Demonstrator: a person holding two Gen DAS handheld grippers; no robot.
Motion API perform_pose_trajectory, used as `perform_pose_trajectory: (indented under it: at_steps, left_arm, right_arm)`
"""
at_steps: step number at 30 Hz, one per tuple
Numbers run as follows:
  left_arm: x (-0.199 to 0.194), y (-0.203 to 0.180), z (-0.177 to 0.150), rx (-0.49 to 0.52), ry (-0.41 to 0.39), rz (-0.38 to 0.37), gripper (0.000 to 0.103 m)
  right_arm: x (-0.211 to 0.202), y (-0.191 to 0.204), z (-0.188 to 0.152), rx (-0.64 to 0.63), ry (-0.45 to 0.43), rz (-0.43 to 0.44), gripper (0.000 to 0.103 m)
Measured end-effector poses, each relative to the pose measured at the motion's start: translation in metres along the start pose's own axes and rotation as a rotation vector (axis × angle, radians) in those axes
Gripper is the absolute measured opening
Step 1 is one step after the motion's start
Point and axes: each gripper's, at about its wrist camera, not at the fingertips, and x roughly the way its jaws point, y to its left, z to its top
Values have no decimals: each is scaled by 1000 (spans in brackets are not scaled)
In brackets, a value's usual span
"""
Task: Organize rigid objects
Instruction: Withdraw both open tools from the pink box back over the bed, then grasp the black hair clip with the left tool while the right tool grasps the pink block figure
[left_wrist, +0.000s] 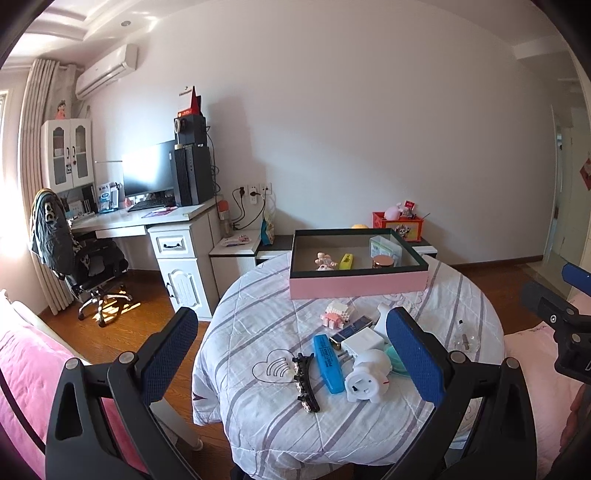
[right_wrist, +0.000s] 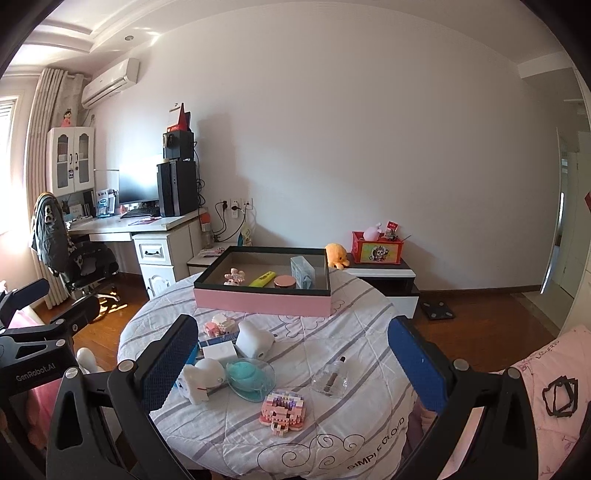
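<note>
A round table (right_wrist: 332, 435) under a striped quilted cloth is carrying everything, and the pink box (right_wrist: 262, 300) with a dark rim is sitting at its far edge, taking up most of that side. In front of the box a cluster of loose pieces is crowding the left half of the cloth, while the right half, toward the near rim, is lying mostly bare and giving free room. Wooden floor is showing all around the table.

The left gripper (left_wrist: 295, 354) is hovering above the near edge, its blue-padded fingers (left_wrist: 415, 354) spread wide and gripping nothing. The right gripper (right_wrist: 295, 365) is likewise hanging wide open over the near rim, holding and touching nothing.

Inside the box four things are lying: a clear plastic case (right_wrist: 303, 271) at the right, a yellow highlighter (right_wrist: 263, 278), a round rose-gold lid (right_wrist: 285, 282) and a small pink figure (right_wrist: 233, 277) at the left.

In front of the box, by size: two white toys, one blocky (right_wrist: 253, 339) nearest the box, one with a round face (left_wrist: 367, 374) nearer the rim; one teal dish (right_wrist: 249, 377); one blue highlighter (left_wrist: 327, 358); one white charger (left_wrist: 362, 343); one black hair clip (left_wrist: 304, 382); two pink brick models, one just before the box (left_wrist: 336, 314), one near the rim (right_wrist: 282, 408); one small glass bottle (right_wrist: 330, 380) lying apart to the right
</note>
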Motion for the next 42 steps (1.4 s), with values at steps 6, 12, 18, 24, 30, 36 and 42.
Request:
perform_pose_trajectory:
  at_steps: [6, 12, 18, 24, 30, 36, 42]
  left_arm:
    - [39, -5, -22, 23, 116, -14, 103]
    - [76, -11, -51, 40, 242, -39, 103]
    - [94, -7, -69, 44, 310, -32, 103]
    - [105, 7, -79, 24, 343, -20, 103]
    - [122, 17, -85, 3, 376, 0, 103]
    - [148, 23, -91, -9, 416, 23, 103]
    - [152, 17, -91, 22, 376, -35, 67]
  right_arm:
    - [35, -12, -24, 17, 96, -9, 103]
    - [83, -15, -63, 20, 242, 21, 103]
    - [118, -9, -94, 27, 340, 93, 102]
    - [136, -9, -109, 14, 387, 136, 70]
    - [143, -11, -111, -13, 371, 166, 64]
    - [148, -14, -109, -19, 356, 166, 61]
    - [147, -13, -108, -17, 335, 166, 61]
